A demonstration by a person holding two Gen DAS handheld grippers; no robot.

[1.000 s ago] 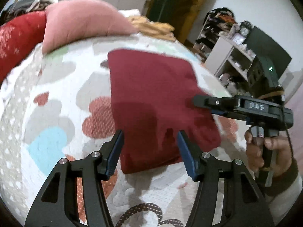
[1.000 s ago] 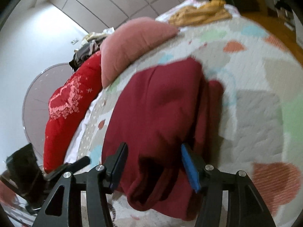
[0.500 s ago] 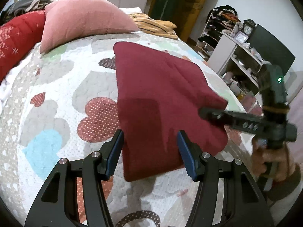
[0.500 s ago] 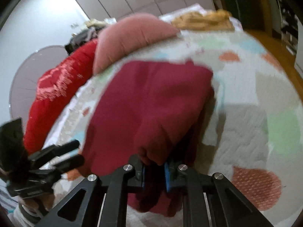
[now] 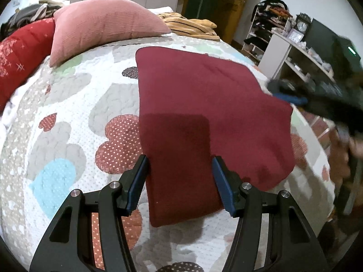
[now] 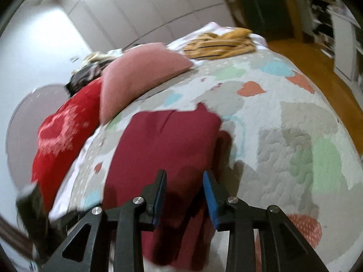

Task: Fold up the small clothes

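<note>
A dark red garment [image 5: 204, 113] lies folded flat on the patterned quilt [image 5: 68, 113], one edge doubled over on its right side in the right wrist view [image 6: 168, 145]. My left gripper [image 5: 179, 161] hovers open over the garment's near edge, its pads clear of the cloth. My right gripper [image 6: 184, 174] is lifted off the garment's right edge with its jaws opening; the cloth lies below them, not pinched. In the left wrist view the right gripper [image 5: 292, 97] shows as a blur at the garment's right corner.
A pink pillow [image 5: 102, 22] and a red pillow [image 5: 20, 63] lean at the head of the bed. A yellow striped garment [image 6: 220, 43] lies at the far corner. White shelves [image 5: 290, 54] and a wooden floor [image 6: 317, 56] border the bed on the right.
The right gripper closed on the garment's right edge, then let it go and rose with its jaws parting. The left gripper stayed open over the near edge.
</note>
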